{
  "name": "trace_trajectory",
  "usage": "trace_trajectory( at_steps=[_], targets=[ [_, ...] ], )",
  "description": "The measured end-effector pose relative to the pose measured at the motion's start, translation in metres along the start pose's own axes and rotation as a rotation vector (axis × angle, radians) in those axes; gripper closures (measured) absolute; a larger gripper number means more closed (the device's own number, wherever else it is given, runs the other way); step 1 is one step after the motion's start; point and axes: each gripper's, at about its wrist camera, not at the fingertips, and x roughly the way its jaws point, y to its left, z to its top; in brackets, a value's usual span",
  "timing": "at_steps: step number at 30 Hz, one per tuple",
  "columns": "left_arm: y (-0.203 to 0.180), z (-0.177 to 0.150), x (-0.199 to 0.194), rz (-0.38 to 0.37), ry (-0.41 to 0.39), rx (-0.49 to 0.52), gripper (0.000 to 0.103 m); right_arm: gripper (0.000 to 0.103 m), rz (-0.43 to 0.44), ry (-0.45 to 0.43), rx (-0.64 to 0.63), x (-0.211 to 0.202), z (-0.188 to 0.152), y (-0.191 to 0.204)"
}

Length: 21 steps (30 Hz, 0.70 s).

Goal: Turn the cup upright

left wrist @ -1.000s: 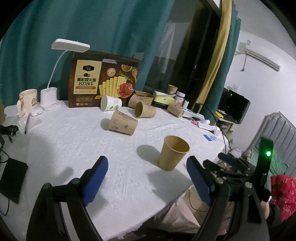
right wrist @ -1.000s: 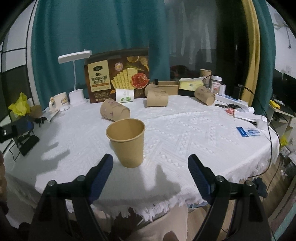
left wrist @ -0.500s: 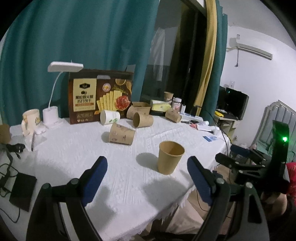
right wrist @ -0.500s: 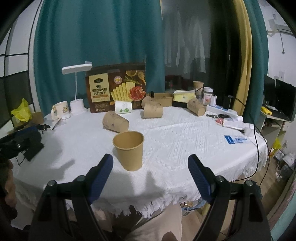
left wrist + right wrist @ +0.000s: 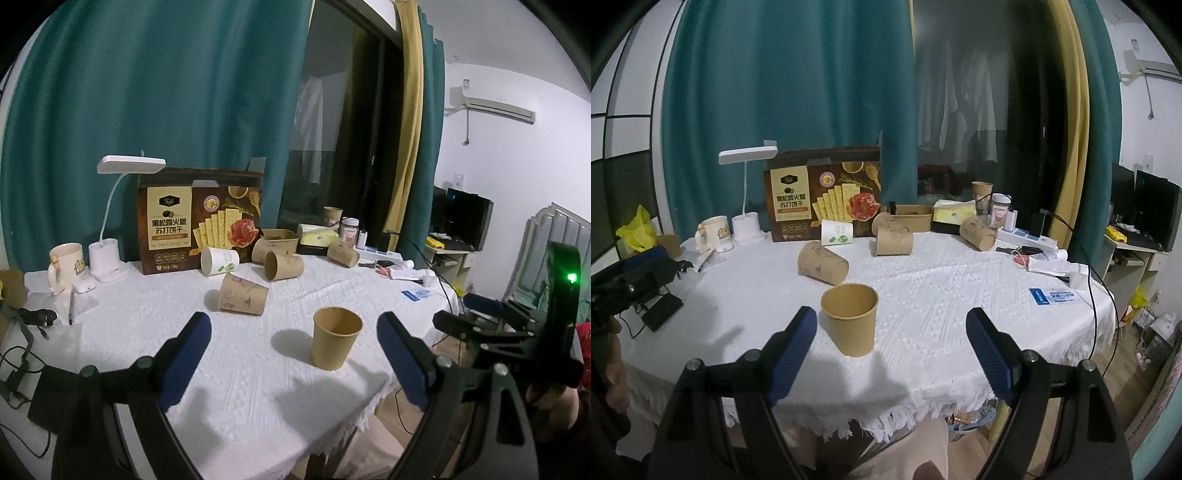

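A plain brown paper cup [image 5: 334, 343] [image 5: 851, 319] stands upright, mouth up, on the white tablecloth [image 5: 240, 387] near the front edge. My left gripper [image 5: 293, 332] is open. Its jaws have just been opening, with nothing between them, and the cup stands beyond the tips. My right gripper [image 5: 891, 321] is open too and holds nothing, with the cup ahead of its left finger. Behind, a printed brown cup [image 5: 242, 299] [image 5: 822, 262] lies on its side, as do two more brown cups [image 5: 282, 266] [image 5: 343, 253] and a white cup [image 5: 218, 261].
At the back stand a cracker box [image 5: 199, 229], a white desk lamp [image 5: 107, 258] and a mug [image 5: 66, 266]. A power strip and papers [image 5: 1030, 243] lie at the right. A black device with cables [image 5: 44, 402] lies at the left. The fringed table edge [image 5: 886, 417] is close.
Both grippers have drawn back and upward from the upright cup, which now looks smaller and farther off. The left jaws stand slightly wider. The cups have not moved.
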Motion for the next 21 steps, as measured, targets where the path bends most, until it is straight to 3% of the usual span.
trace_trajectory(
  at_steps=[21],
  targets=[
    [0.0076,-0.0015,-0.0006,-0.001,-0.01,-0.032,0.011,0.022,0.0,0.008,0.0,0.0029,0.0006,0.0]
  ],
)
